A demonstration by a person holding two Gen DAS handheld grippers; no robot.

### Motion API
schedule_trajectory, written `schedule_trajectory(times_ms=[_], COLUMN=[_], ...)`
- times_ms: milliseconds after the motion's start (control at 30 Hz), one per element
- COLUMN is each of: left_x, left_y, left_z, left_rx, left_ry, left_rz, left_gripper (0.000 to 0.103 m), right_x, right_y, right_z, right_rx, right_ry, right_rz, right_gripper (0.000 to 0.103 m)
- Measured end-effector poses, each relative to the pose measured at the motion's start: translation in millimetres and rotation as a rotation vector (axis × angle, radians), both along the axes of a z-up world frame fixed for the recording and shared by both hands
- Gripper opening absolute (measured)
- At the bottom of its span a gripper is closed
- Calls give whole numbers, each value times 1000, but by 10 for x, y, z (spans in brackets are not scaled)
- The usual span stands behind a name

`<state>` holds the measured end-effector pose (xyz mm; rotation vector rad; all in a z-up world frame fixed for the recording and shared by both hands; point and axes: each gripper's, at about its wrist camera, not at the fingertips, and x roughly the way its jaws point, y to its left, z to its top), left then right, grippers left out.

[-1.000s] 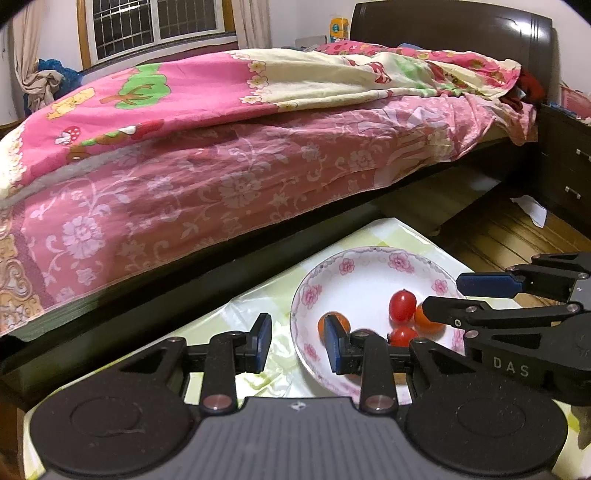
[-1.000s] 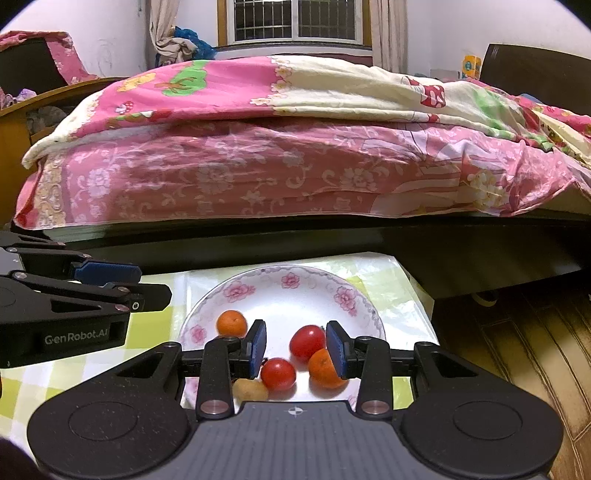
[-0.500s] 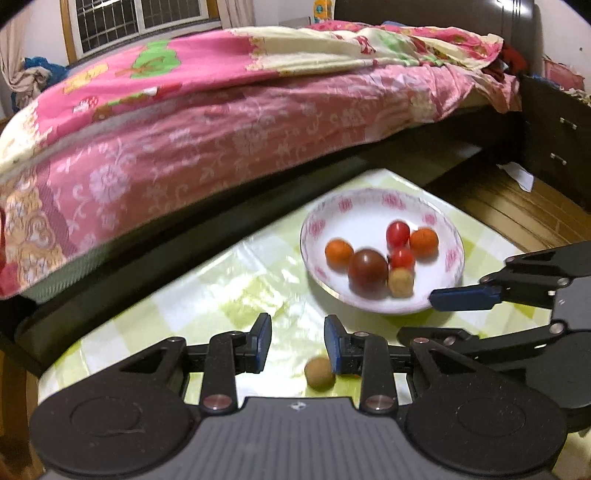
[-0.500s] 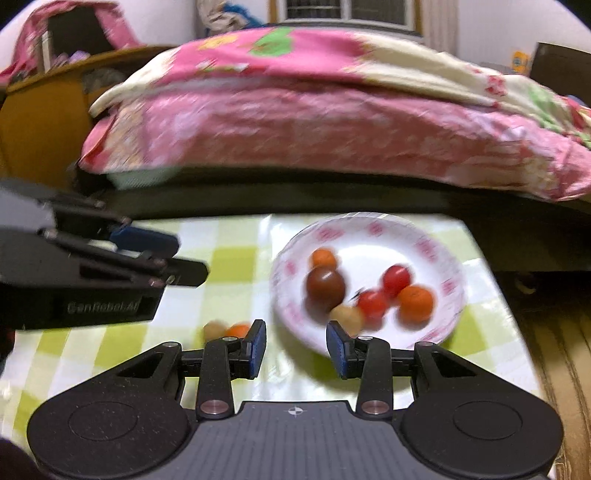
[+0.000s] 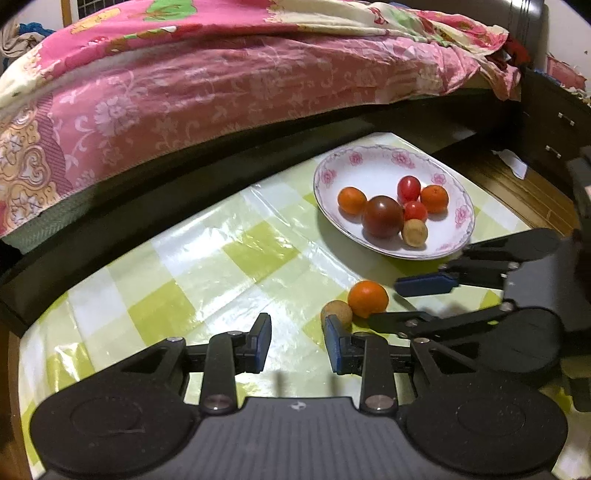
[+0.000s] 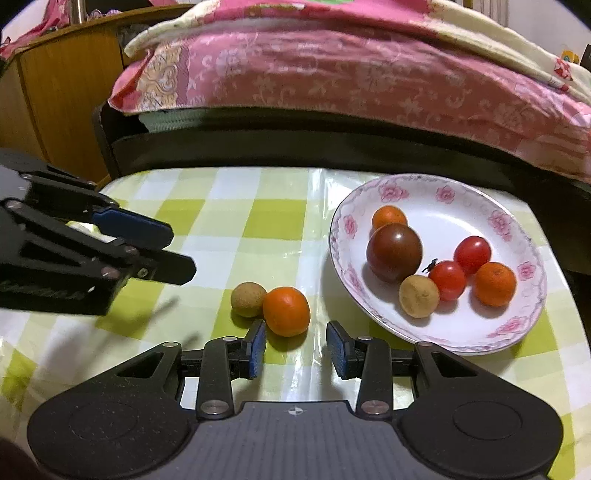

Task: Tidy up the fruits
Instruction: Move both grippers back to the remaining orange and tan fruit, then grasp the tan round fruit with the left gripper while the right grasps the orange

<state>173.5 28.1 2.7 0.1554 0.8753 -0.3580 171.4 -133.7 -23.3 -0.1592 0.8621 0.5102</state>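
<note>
Outside the plate [image 6: 524, 328], orange [image 6: 286, 311] touching tan fruit [image 6: 248, 299], pair lying left-right, both hand-held grippers [image 6: 295, 343] [image 5: 297, 341] wide, empty.

**A bedroom at home**

I'm in a lived-in bedroom. A bed [image 5: 229, 85] with a dark frame fills the background, heaped with a pink floral quilt [image 6: 369, 74] and a cream cartoon-print blanket [image 5: 332, 18]. A dark bedside cabinet [image 5: 554, 125] with drawer handles stands on wood flooring [image 5: 517, 184], and a wooden cupboard [image 6: 55, 110] sits beside the bed. My low surface [image 5: 184, 266] wears a green-checked plastic cloth, and a rose-patterned plate [image 6: 517, 325] rests on it.
</note>
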Motion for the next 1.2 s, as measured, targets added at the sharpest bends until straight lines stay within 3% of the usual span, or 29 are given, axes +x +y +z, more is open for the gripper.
schedule_trajectory(times_ms=[233, 367, 667, 1033, 1200], left_x=[37, 48, 136, 178, 192], left_y=[-14, -43, -252, -390, -404], left_z=[-88, -142, -219, -383, -378], left_rx=[-6, -4, -9, 52, 38], left_ry=[28, 41, 31, 7, 18], left_rz=[-22, -36, -96, -93, -78], left_gripper=[40, 40, 40, 38, 33], right_x=[124, 147, -1, -120, -140], right_y=[54, 47, -167, -356, -332], right_z=[-79, -63, 9, 24, 24], right_rx=[20, 28, -12, -21, -28], right_ry=[3, 1, 46, 79, 73], right_rz=[23, 30, -34, -110, -116], right_gripper=[35, 24, 23, 23, 23])
